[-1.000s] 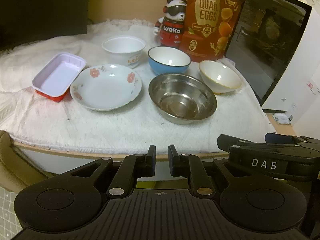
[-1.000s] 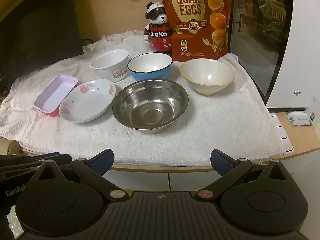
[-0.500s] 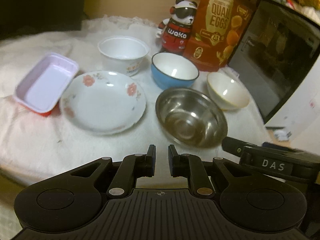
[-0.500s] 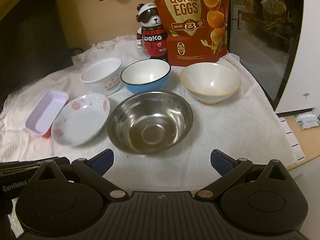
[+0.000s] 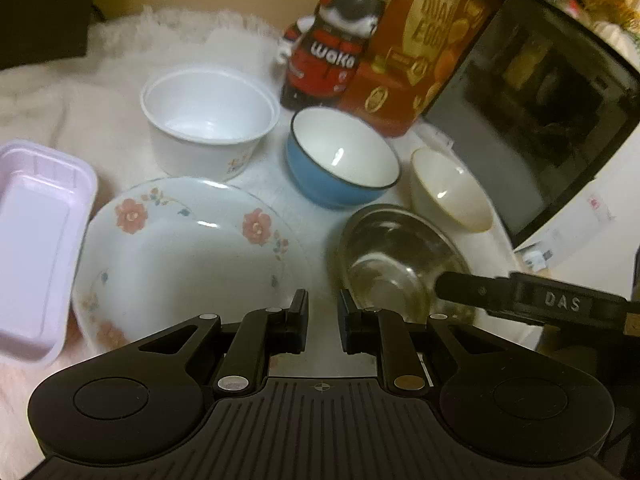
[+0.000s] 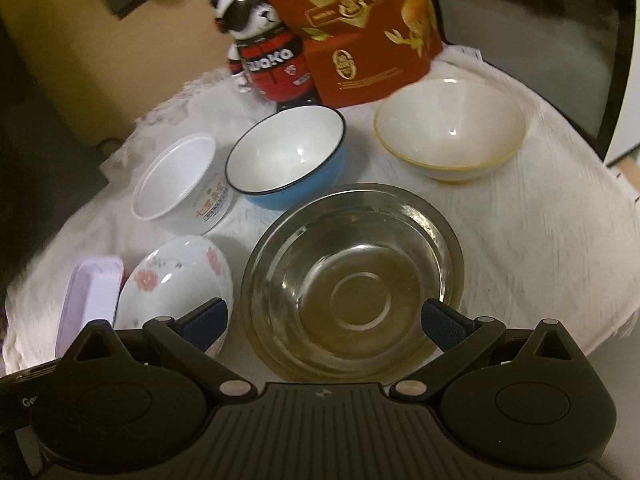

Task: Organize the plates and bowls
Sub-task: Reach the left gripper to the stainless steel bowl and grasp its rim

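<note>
On the white cloth [image 6: 540, 248] the biggest piece is the steel bowl [image 6: 352, 280], at the near edge of the table, right in front of the right gripper [image 6: 324, 316]. It looks light, stiff and rather slippery; I think the thin rim on the near side is the only good place to pinch it. That gripper has its jaws spread wide, one on each side of the bowl, with nothing between the pads.

To the left of it lies the flowered plate [image 5: 188, 252], shallow and surely fragile, so its edge must be taken gently. The left gripper [image 5: 323, 312] hangs above the gap between the plate and the steel bowl, its jaws nearly together after parting a little just now, and holding nothing.

Behind these stand the cream bowl [image 6: 448, 128] and the blue bowl [image 6: 288, 156], both glazed, heavier and easy to chip. The white plastic bowl [image 5: 208, 120] seems very light. The lilac tray [image 5: 36, 248] at the far left looks thin and soft.
</note>
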Available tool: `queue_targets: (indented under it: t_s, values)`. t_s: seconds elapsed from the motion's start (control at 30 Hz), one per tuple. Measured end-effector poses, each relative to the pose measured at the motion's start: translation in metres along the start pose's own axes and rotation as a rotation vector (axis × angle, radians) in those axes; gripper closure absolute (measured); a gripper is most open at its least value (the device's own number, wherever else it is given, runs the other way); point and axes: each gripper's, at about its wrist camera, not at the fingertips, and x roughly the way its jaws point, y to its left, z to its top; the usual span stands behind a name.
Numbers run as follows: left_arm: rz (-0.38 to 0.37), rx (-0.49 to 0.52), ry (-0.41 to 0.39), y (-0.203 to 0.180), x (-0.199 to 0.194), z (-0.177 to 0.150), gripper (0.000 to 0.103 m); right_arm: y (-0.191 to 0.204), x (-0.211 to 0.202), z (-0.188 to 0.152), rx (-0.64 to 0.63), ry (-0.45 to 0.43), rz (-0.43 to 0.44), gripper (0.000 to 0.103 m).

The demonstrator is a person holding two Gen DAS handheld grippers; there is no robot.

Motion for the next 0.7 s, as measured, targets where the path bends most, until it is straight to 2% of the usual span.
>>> queue_targets:
  t_s: [0.07,0.13,0.17,0.27,0.33,0.43,0.53,0.67,0.7]
  values:
    - [0.030,-0.025,0.074,-0.001,0.017,0.005,0.085,-0.008,0.011,0.003,0.002,0.024,-0.026,0.000]
    - [0.003,-0.014,0.131,-0.006,0.034,0.006,0.085,-0.018,0.023,0.007,0.000,0.047,-0.034,0.000]
    - [0.006,-0.006,0.134,-0.010,0.040,0.006,0.085,-0.022,0.027,0.011,-0.016,0.043,-0.034,0.000]
    - [0.121,-0.029,0.094,-0.020,0.047,0.004,0.085,-0.033,0.033,0.025,-0.111,0.016,0.012,0.000]
    - [0.148,-0.055,0.101,-0.025,0.054,0.006,0.085,-0.045,0.039,0.038,-0.158,0.032,0.066,0.000]
    - [0.208,-0.044,0.114,-0.033,0.064,0.012,0.079,-0.067,0.055,0.054,-0.118,0.075,0.083,0.000]
    - [0.250,-0.096,0.099,-0.035,0.068,0.016,0.076,-0.086,0.072,0.061,-0.081,0.147,0.109,0.000]
    - [0.271,-0.160,0.088,-0.032,0.075,0.020,0.074,-0.100,0.088,0.061,-0.097,0.232,0.124,0.000]
    - [0.265,-0.187,0.083,-0.029,0.074,0.020,0.074,-0.099,0.087,0.060,-0.112,0.218,0.132,0.000]
